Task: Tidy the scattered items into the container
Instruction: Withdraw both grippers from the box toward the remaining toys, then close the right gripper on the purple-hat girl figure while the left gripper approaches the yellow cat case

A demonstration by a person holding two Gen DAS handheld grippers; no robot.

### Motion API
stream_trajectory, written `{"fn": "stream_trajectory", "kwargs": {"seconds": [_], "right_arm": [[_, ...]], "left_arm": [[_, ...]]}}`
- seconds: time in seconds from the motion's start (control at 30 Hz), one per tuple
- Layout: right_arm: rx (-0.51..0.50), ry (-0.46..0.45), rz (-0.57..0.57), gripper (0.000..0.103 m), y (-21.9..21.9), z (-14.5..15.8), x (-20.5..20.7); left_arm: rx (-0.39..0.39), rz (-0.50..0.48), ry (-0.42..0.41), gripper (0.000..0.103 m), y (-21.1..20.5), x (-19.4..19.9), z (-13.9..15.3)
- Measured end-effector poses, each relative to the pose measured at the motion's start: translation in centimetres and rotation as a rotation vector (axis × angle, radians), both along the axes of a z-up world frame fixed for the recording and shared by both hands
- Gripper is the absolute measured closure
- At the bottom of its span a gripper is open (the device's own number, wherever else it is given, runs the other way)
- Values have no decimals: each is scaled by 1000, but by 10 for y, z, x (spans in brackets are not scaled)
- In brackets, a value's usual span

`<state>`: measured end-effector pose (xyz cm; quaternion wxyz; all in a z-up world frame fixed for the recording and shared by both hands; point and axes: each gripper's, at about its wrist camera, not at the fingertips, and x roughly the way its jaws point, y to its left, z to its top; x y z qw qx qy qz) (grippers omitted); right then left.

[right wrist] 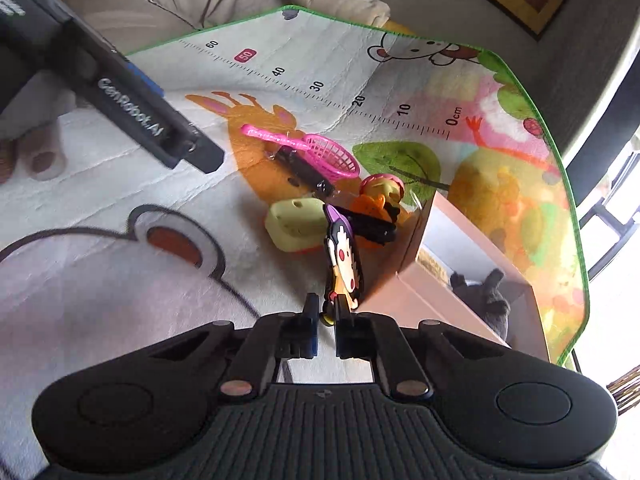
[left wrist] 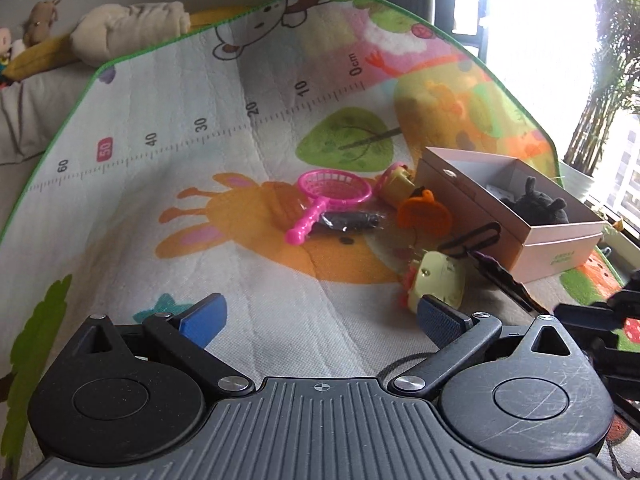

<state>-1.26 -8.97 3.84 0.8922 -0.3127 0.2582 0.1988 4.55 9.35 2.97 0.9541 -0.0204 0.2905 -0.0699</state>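
- Currently the right gripper (right wrist: 329,314) is clenched on the lower end of a flat cartoon figure (right wrist: 344,258), which stands up from the pinched jaws beside the near corner of the pink box (right wrist: 404,294).
- Handling, as a judgement: the figure looks thin, light and rubbery, likely to flop if swung (an edge pinch low down seems adequate for a short carry).
- Left gripper (left wrist: 320,318) is spread wide with nothing between its blue pads (left wrist: 204,318), low over the play mat (left wrist: 160,208).
- Still loose on the mat: pink net scoop (left wrist: 332,196), black wrapped item (left wrist: 348,222), yellow toy (left wrist: 438,284), orange piece (left wrist: 424,214). A dark plush (left wrist: 538,206) already lies in the box.
- Legible text: "GenRobot.AI" on the left gripper body in the right wrist view; mat ruler reads "0cm" through "60", with "50" boxed in red. Green print on the box side is too small to read.
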Motion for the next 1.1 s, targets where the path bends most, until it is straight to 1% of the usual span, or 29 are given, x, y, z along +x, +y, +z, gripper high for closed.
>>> {"fn": "stream_trajectory", "kwargs": {"seconds": [0.07,0.13,0.17,0.2,0.23,0.27,0.3,0.37,0.4,0.53,0.57,0.6,0.67,0.73,0.77,0.83,0.9,1.0,1.1], "right_arm": [[87,76,25,96,-13,10,-14],[175,112,43,95,-23,20,-25],[205,115,37,87,-26,23,-28],[229,111,25,73,-28,24,-28],[251,97,6,63,-30,23,-27],[267,81,-18,49,-30,21,-25],[282,79,-42,44,-30,18,-19],[320,111,-71,42,-29,12,-2],[333,129,-81,36,-29,8,8],[341,170,-130,25,-26,-9,47],[350,199,-128,16,-25,-12,56],[372,229,-120,13,-26,-14,65],[405,277,-106,14,-26,-18,76],[400,286,-107,28,-27,-20,78],[409,286,-103,31,-29,-19,75],[423,279,-106,32,-37,-15,67],[419,249,-119,32,-49,-9,54],[409,198,-172,32,-73,-2,35],[390,155,-248,32,-100,-2,22]], "left_arm": [[4,-17,0,0,-6,-2,1],[8,-26,-1,0,-10,-4,2],[11,-29,-2,0,-12,-5,3],[14,-32,-3,0,-13,-6,3],[16,-33,-4,0,-13,-7,3],[17,-34,-4,0,-13,-7,4],[19,-34,-4,0,-13,-7,4],[23,-34,-3,0,-12,-8,4],[25,-37,-1,0,-11,-8,3],[30,-69,6,0,-8,-11,1],[31,-82,7,0,-9,-12,0],[33,-94,9,0,-9,-12,0],[41,-116,10,0,-13,-12,-1],[56,-136,10,0,-19,-12,-2],[65,-143,12,0,-23,-10,-2],[85,-157,17,0,-31,-8,-3],[104,-166,26,0,-40,-3,-5],[117,-188,36,0,-52,1,-6],[130,-212,39,0,-64,2,-6]]}}
